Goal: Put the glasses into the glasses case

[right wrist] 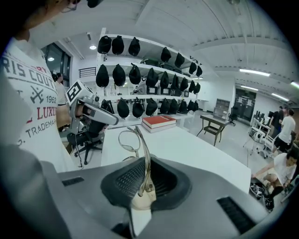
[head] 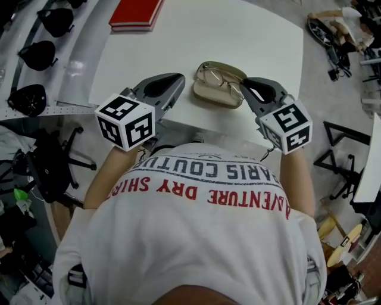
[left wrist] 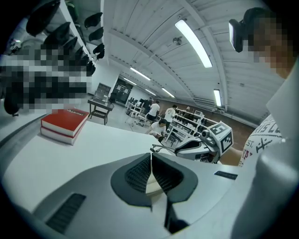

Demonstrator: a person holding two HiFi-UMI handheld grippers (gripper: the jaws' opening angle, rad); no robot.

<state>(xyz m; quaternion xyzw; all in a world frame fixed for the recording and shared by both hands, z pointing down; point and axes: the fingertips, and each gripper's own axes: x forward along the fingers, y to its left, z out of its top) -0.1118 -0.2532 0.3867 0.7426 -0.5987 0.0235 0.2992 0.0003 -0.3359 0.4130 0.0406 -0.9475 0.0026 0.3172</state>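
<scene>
**Head view.** The white bench (head: 250, 36) fills the upper middle of the frame. Near its lower edge lies the beige glasses case (head: 209, 95), and the glasses (head: 221, 80) lie across the top of it. The left tongs (head: 178, 82) come in from the lower left and point at the case's left end, just beside it. The right tongs (head: 249, 88) reach the case's right end. Each has a marker cube (head: 126, 121) at its near end. A red book (head: 136, 13) sits at the top edge of the frame. The person's white printed shirt (head: 196, 238) takes up the lower half.

**Left gripper view.** The jaws are drawn together, with only a hairline between the ribbed pads (left wrist: 138, 172) at their tips. Nothing gripped can be made out. A pale beige patch shows in the gap below the tips. The right tongs and their cube sit right of centre, and the red book (left wrist: 65, 123) lies at middle left on the bench.

**Right gripper view.** The jaws stand narrow, clamped on a temple arm of the glasses (right wrist: 142, 163). The arm runs up between the pads, and a lens rim rises just above them. The beige case (right wrist: 142, 201) shows directly beneath. The left tongs (right wrist: 112, 119) appear at middle left. The red book (right wrist: 159, 121) lies beyond, and black helmets (right wrist: 119, 74) line the shelves behind it.
</scene>
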